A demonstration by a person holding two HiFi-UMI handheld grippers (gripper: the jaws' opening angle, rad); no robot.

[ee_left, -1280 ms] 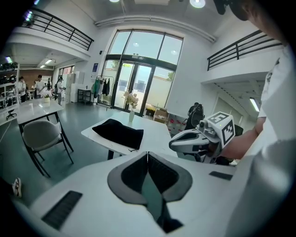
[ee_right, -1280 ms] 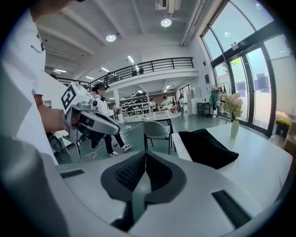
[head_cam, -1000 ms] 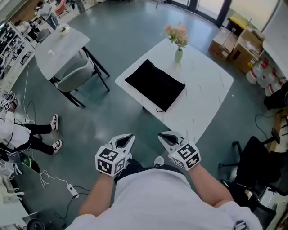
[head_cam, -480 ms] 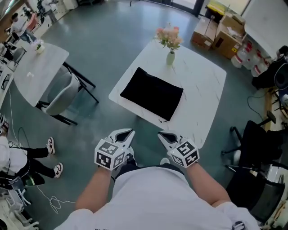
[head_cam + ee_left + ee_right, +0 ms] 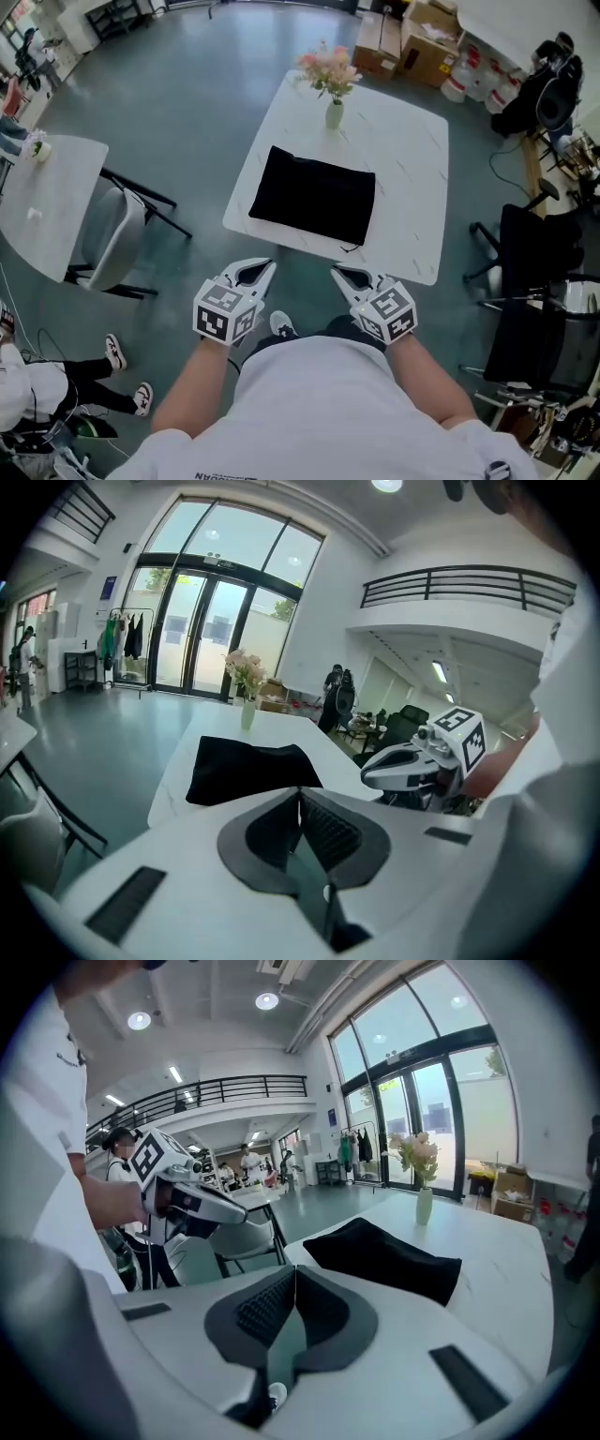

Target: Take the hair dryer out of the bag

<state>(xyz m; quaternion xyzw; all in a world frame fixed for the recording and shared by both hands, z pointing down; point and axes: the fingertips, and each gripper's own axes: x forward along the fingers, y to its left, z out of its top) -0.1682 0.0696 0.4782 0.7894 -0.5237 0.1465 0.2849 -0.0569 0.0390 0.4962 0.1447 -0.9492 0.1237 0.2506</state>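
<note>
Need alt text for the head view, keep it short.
A black bag lies flat on a white table, with a vase of pink flowers behind it. In the foreground, the person holds the left tool and the right tool short of the table, both shut and empty.

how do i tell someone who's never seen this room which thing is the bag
Find the large white square table in the middle of the grey-green floor. The flat black fabric bag lies on the table's near side. Its only neighbour there is a small pale vase of pink flowers, upright at the far edge and apart from it.
</note>
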